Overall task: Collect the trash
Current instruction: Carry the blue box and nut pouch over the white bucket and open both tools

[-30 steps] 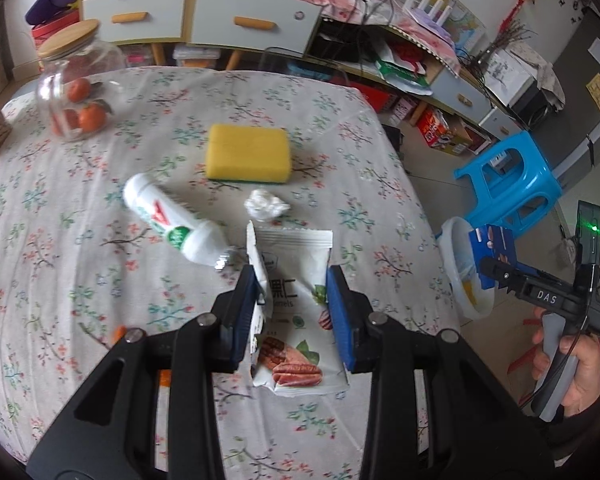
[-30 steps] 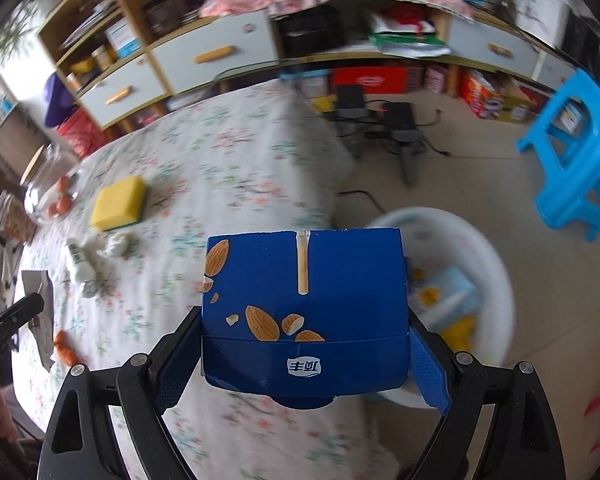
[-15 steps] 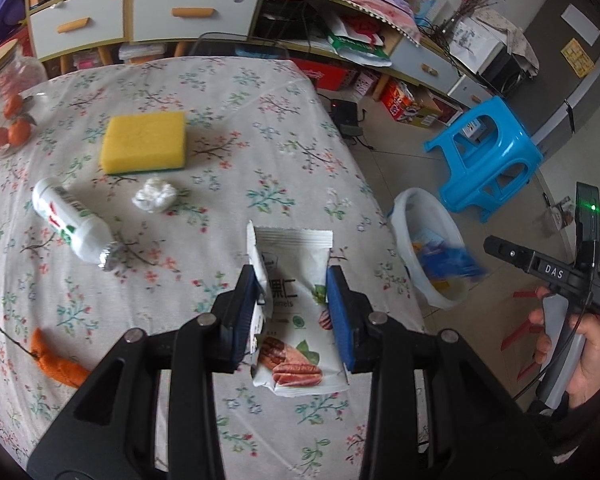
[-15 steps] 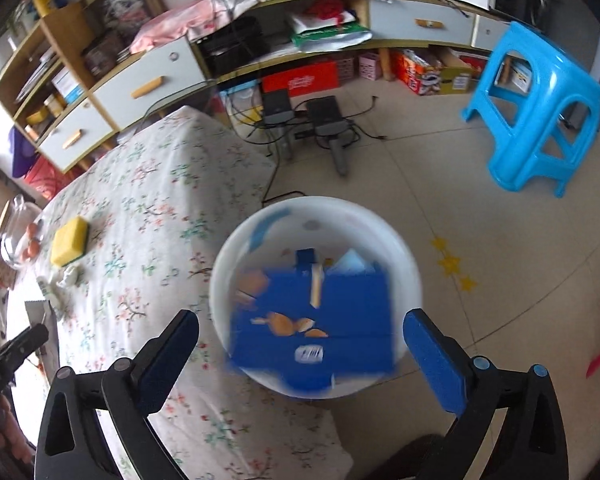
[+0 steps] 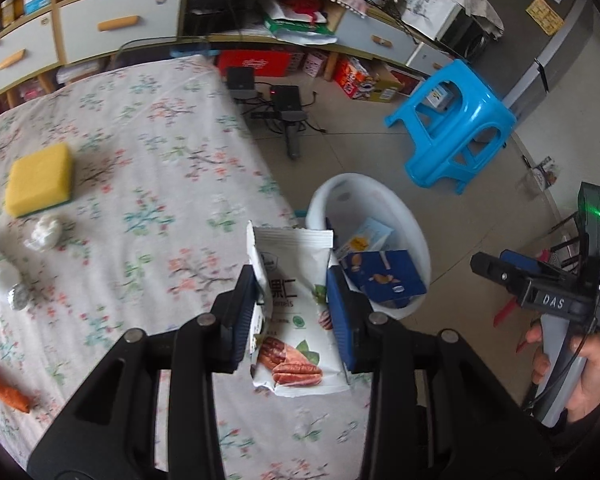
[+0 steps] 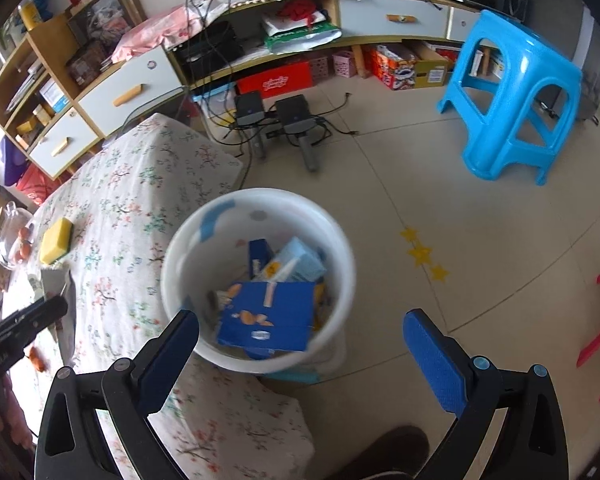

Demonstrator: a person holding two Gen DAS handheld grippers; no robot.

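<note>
Entry, near to far, as we found it.

Left claw point(image 5: 296, 304): pinched on a white pecan snack packet point(image 5: 292, 312), the pads pressing both long edges so the foil stood upright between them. A second earlier we held this packet over the middle of the floral-cloth bench point(image 5: 140, 200); by now we had carried it to the bench's edge, so that the white waste bin point(image 5: 418, 240) lay just beyond it.

Right claw point(image 6: 300, 340): spread wide, with nothing between its pads. A second earlier it gripped the blue almond carton point(image 6: 268, 316); half a second earlier the carton was falling, blurred. Now it lay at rest in the bin point(image 6: 260, 200), on top of a pale blue box point(image 6: 300, 260) and other cartons.

We judged that item delivered, and the packet next in line: the left claw needed to travel a little farther out over the bin's rim before letting go, since the packet hung over cloth and not yet over the opening.

Left on the bench, farther back: a crumpled paper ball point(image 5: 44, 232), a white bottle point(image 5: 0, 276) lying on its side at the frame's edge, an orange scrap point(image 5: 8, 392), and a yellow sponge point(image 5: 40, 184).

Beyond the bench: blue plastic stool point(image 6: 516, 96) on the tiled floor.
</note>
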